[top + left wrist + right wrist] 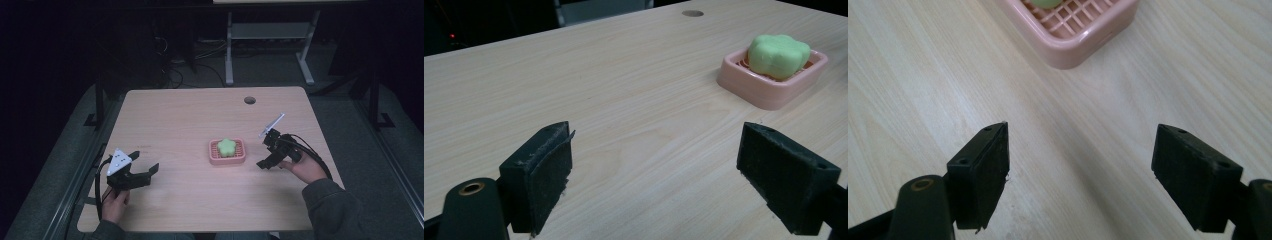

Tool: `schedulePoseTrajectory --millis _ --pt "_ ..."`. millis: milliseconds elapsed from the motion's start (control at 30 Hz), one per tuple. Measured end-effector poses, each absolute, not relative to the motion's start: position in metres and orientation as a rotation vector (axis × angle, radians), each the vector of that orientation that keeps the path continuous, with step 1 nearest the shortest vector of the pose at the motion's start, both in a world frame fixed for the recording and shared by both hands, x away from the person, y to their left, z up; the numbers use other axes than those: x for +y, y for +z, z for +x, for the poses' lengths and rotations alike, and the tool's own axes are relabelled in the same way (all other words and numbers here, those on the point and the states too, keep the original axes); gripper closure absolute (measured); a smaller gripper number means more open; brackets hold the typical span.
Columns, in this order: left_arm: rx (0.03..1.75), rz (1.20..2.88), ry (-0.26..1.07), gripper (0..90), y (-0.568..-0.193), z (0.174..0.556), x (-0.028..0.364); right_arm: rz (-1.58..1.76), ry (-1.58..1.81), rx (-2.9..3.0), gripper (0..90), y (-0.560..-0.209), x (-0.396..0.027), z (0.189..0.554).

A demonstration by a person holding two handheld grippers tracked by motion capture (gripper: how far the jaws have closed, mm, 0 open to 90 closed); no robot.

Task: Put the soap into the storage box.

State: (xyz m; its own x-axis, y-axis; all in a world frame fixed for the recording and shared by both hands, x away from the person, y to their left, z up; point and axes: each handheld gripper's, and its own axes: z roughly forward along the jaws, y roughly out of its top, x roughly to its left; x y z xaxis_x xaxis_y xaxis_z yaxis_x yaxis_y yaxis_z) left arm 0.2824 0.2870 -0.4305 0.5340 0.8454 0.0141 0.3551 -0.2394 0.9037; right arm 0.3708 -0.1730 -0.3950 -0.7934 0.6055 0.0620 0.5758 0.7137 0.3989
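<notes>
L gripper (146,165) sits well left of the pink tray (214,156), low over the table (190,110), jaws wide apart, nothing btwn them; held by the left hand (116,202) at the near table edge. In the left gripper view the jaws frame bare wood, tray up and to the right. Tray is approx mid-table w/ a green flower-shaped soap (226,146) lying inside on its grid. R gripper (264,152) is just right of the tray, not touching it, jaws also spread apart and empty, tilted down twd the table; right hand (306,169) behind it. Right gripper view: tray corner (1068,47) just ahead of the jaws.
</notes>
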Motion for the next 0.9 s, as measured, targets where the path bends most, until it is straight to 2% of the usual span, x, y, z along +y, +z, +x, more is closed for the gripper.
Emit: schedulePoseTrajectory --millis 900 --pt "0.994 1.826 0.642 14.3 -0.431 0.282 0.286 1.037 0.654 2.826 22.6 -0.415 -0.201 0.347"
